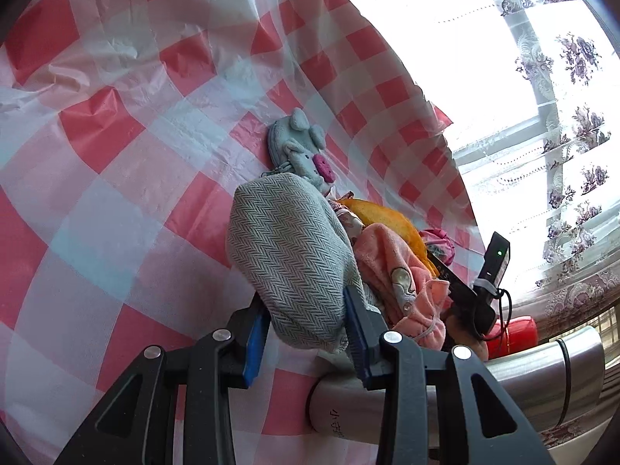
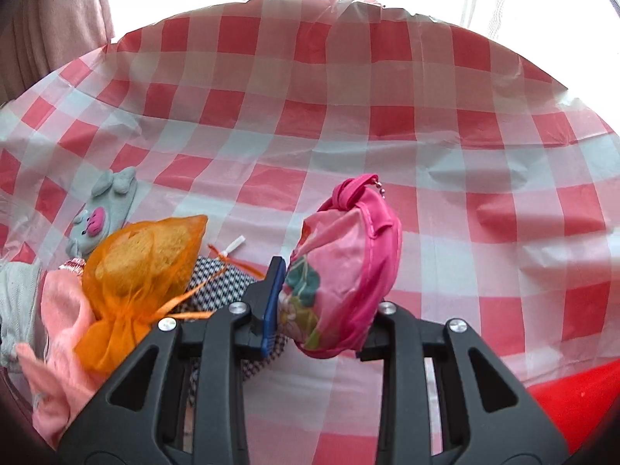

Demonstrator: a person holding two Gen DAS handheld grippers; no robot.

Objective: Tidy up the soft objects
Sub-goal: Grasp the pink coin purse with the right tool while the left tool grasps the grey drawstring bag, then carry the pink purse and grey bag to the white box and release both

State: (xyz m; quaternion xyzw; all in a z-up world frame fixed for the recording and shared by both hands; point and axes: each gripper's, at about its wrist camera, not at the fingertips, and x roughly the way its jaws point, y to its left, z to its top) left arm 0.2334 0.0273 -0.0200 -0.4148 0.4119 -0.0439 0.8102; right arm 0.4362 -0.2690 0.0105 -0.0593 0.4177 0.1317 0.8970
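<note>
Left gripper: clamped on the grey herringbone pouch, blue pads pressing both sides of its lower end; the pouch bulges toward 12 o'clock above the fingers.
Right gripper: closed on the pink pouch; the blue pad shows on its 9 o'clock side, the other pad is hidden behind the fabric. Knotted loop and bead chain at the pouch's 12 o'clock end.
Pile: in the right wrist view, at 9 o'clock of the pink pouch, the orange mesh bag lies on a black-and-white houndstooth piece, with the peach fleece cloth at 8 o'clock, all touching.
Grey pig toy: on the cloth at 12 o'clock of the grey pouch, just beside the pile.
Checked tablecloth: wrinkled red-and-white plastic.
Open room: left wrist view, bare cloth from 7 through 12 o'clock; right wrist view, bare cloth from 10 through 4 o'clock.
Edges: far cloth edge at 12 o'clock in the right view, bright window beyond; in the left view the edge runs along 2 o'clock, before the flowered curtain.
Near obstacles: steel flask lying at 5 o'clock under the left fingers; red container behind it.
</note>
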